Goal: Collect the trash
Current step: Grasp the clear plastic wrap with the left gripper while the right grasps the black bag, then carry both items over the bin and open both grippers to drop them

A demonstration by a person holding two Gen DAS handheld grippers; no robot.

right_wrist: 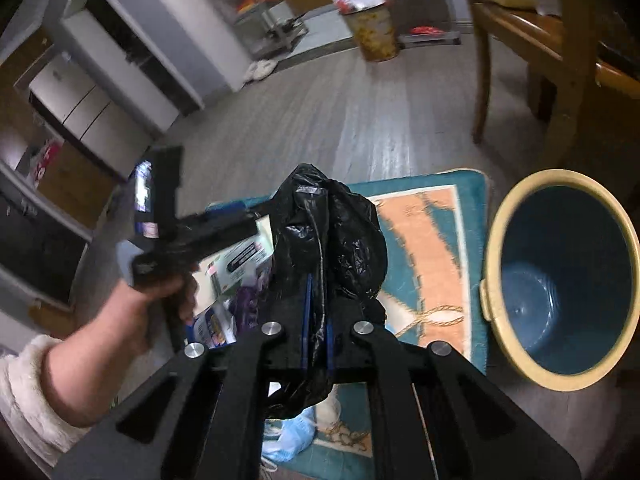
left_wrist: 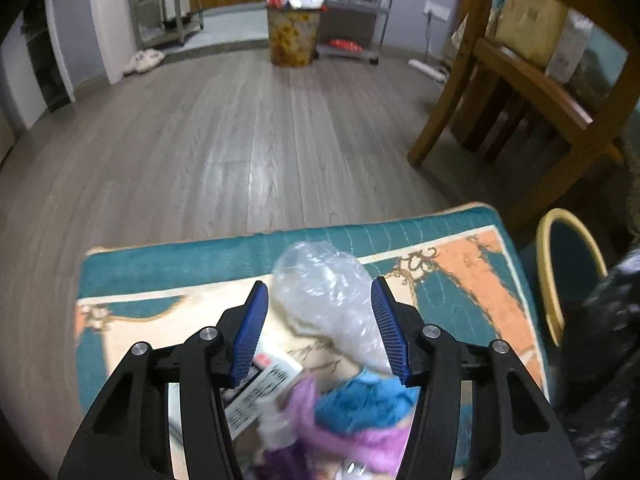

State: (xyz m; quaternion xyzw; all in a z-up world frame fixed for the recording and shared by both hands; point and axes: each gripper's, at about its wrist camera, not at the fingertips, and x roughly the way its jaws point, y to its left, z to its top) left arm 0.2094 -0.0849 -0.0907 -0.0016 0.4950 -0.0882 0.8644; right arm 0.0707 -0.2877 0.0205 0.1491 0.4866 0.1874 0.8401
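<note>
The right gripper (right_wrist: 316, 320) is clamping a crumpled black plastic bag (right_wrist: 328, 236); its blue pads are lying close together with the bag's folds pinched between them, and the bag is bulging up beyond the fingertips and sagging below the jaws. The left gripper (left_wrist: 320, 328) is standing with its blue pads (left_wrist: 251, 332) wide apart, and a crumpled clear plastic bag (left_wrist: 324, 296) is lying between them on the mat; whether either pad is touching it cannot be told.

Taking the patterned teal and peach mat (left_wrist: 452, 280) as the landmark: the clear bag is resting near the mat's middle. Nearer the camera on the mat, a white printed carton (left_wrist: 264, 388), a blue crumpled piece (left_wrist: 360, 400) and purple-pink scraps (left_wrist: 344, 440) are lying together, partly blurred. In the right wrist view the same carton (right_wrist: 240, 260) is showing at the mat's left side, behind the black bag, and a pale blue scrap (right_wrist: 296, 436) is lying on the mat's near end.

A dark blue bin with a cream rim (right_wrist: 564, 276) is standing just beside the mat's right edge, its mouth open upward. A wooden chair (left_wrist: 516, 92) is standing beyond the mat to the right. A yellow patterned bin (left_wrist: 294, 36), heaped with wrappers, is standing well away from the mat across the grey plank floor (left_wrist: 224, 128).
</note>
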